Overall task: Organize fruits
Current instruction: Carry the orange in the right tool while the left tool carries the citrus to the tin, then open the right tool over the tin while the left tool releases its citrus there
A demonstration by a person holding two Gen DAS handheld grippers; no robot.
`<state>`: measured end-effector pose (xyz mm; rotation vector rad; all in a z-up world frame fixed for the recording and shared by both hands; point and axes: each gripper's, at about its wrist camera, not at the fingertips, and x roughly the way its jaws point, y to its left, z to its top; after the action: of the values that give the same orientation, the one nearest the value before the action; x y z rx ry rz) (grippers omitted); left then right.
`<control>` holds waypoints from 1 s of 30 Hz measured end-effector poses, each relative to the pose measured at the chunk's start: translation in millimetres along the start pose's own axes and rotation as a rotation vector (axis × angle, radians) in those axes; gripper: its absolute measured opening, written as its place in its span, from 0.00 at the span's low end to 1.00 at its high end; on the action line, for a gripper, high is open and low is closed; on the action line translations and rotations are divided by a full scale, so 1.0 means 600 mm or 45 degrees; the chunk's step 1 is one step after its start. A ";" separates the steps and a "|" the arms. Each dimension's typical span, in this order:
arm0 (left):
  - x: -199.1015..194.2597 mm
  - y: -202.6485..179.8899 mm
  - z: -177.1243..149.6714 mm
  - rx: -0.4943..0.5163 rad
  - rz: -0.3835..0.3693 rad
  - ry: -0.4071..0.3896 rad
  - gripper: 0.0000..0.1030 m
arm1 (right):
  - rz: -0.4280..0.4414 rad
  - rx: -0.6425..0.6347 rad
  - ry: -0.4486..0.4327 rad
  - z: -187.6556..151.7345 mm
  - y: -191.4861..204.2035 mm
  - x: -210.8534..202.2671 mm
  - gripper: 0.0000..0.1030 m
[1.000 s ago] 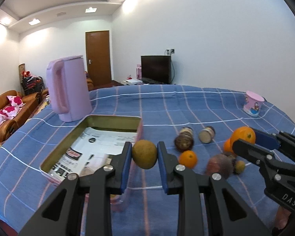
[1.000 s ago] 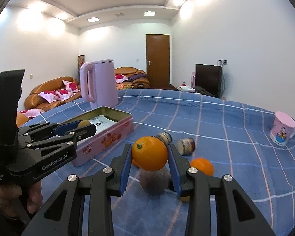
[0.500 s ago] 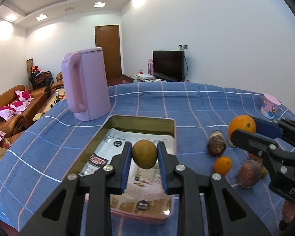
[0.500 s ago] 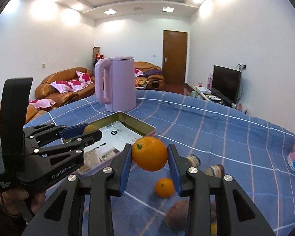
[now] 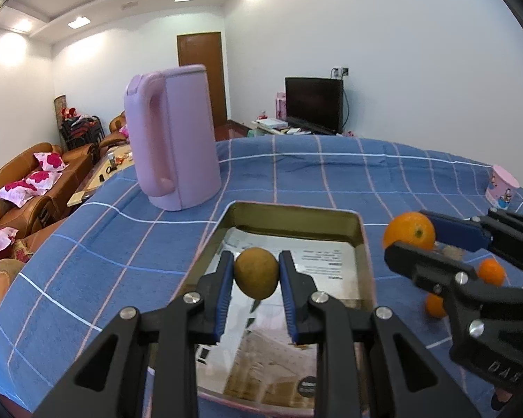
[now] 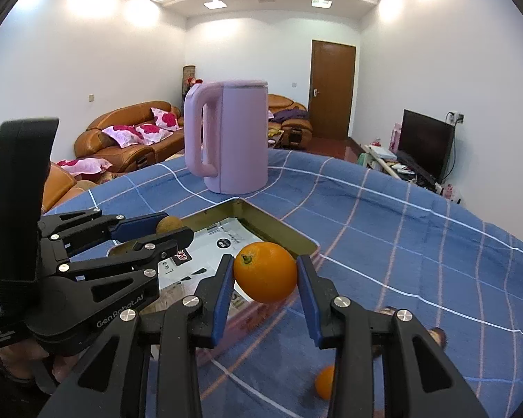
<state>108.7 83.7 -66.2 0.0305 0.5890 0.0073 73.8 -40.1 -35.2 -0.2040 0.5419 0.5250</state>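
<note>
- The left gripper [image 5: 256, 278] sits at the lower centre of the left wrist view; its blue pads [image 5: 224, 287] are clamped on a brownish-green fruit [image 5: 256, 277], one on each side
- That fruit hangs above the open tin [image 5: 296, 210], over the printed paper [image 5: 317, 261] lining its floor; it does not touch the paper
- The right gripper [image 6: 265, 280] fills the lower centre of the right wrist view; its fingers are clamped on an orange [image 6: 265, 272], stem end turned to the upper left
- The orange is held in the air over the near right corner of the tin; in the left wrist view it shows at the right edge, just beyond the tin's right wall
- Two small oranges [image 5: 491, 271] lie on the blue checked cloth [image 5: 122, 237] at the right of the left wrist view, partly behind the right gripper; another round fruit behind its fingers is too hidden to name
- A pink kettle [image 5: 172, 139] stands upright on the cloth beyond the tin's far left corner, handle toward the left of the frame
- A pink cup [image 5: 502, 187] stands at the far right edge of the left wrist view, well apart from the tin
- A TV [image 5: 313, 104] stands against the far wall, upper right of centre; a sofa [image 5: 21, 188] sits at the left edge
</note>
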 end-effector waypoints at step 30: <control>0.064 0.021 -0.015 0.025 0.033 0.140 0.28 | 0.043 -0.027 0.148 -0.014 0.027 0.095 0.37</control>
<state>135.6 97.1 -94.2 0.0572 0.6986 0.0283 103.1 -5.4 -73.6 -0.2471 0.6540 0.5539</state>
